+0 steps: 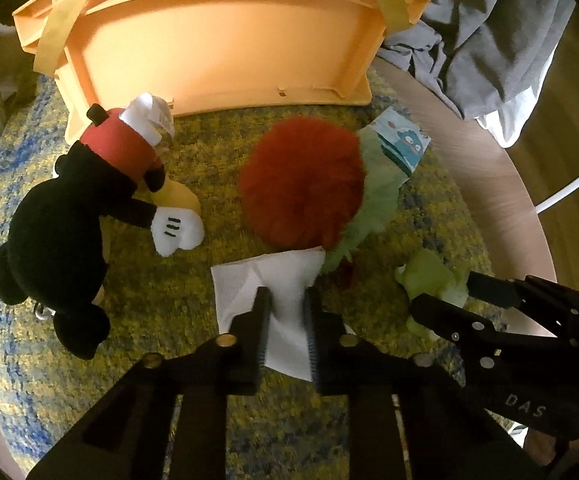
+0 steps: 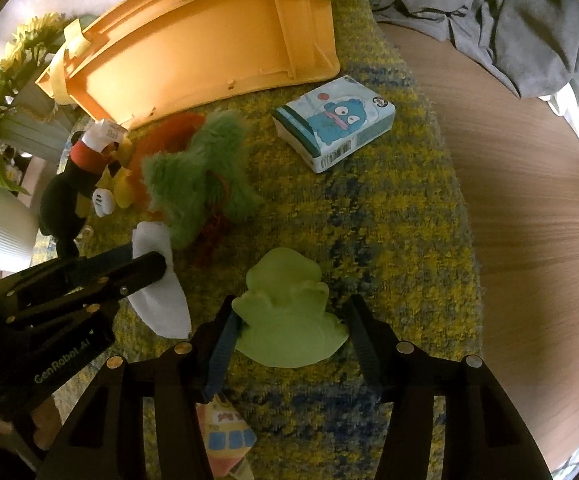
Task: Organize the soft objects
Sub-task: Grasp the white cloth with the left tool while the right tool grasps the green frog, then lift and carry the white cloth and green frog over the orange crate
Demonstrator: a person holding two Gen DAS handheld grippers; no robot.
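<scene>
My left gripper [image 1: 288, 296] is shut on a white tissue [image 1: 241, 280] that lies on the yellow-blue rug [image 1: 161, 320]. The tissue's far edge touches a fluffy red and green plush [image 1: 301, 184]. In the right wrist view a pale green soft toy [image 2: 289, 312] sits between the fingers of my right gripper [image 2: 291, 308]. The left pad touches the toy, a small gap shows at the right pad, so the gripper is open. A black mouse plush with red shorts [image 1: 69, 216] lies at the left.
An orange crate with yellow straps [image 1: 225, 52] stands behind the toys. A cartoon tissue pack [image 2: 333, 124] lies on the rug to the right of the fluffy plush. Grey clothing [image 2: 509, 20] is heaped on the wooden table [image 2: 529, 200]. A colourful small packet [image 2: 225, 436] lies under my right gripper.
</scene>
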